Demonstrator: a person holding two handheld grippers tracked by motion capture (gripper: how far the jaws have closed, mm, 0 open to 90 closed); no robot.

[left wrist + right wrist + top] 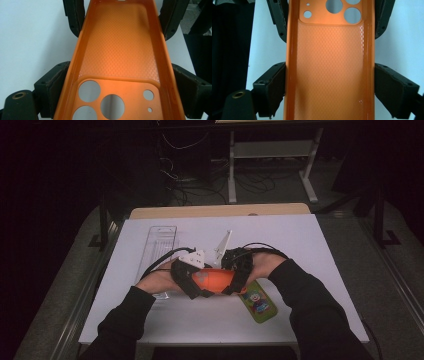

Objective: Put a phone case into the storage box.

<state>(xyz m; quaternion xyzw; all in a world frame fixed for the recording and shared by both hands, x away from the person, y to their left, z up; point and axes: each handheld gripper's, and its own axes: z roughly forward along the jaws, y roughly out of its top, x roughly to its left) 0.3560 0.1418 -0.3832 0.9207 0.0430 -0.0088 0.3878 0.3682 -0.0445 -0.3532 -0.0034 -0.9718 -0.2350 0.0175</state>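
Left gripper view: left gripper (112, 82) pads clamp the orange case (120, 50) sides at its camera-hole end. Right gripper (329, 87) grips the other end. High view: case (212, 279) held over table (310, 250) center; phone (257, 302) at 4 o'clock, clear tray (161, 240) at 10.

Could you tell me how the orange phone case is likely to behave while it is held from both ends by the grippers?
The orange phone case looks thin-walled and empty, so it is probably light and may flex or bow if squeezed. Its glossy side walls could be a little slippery against the pads. With a flat back, it seems unlikely to roll.
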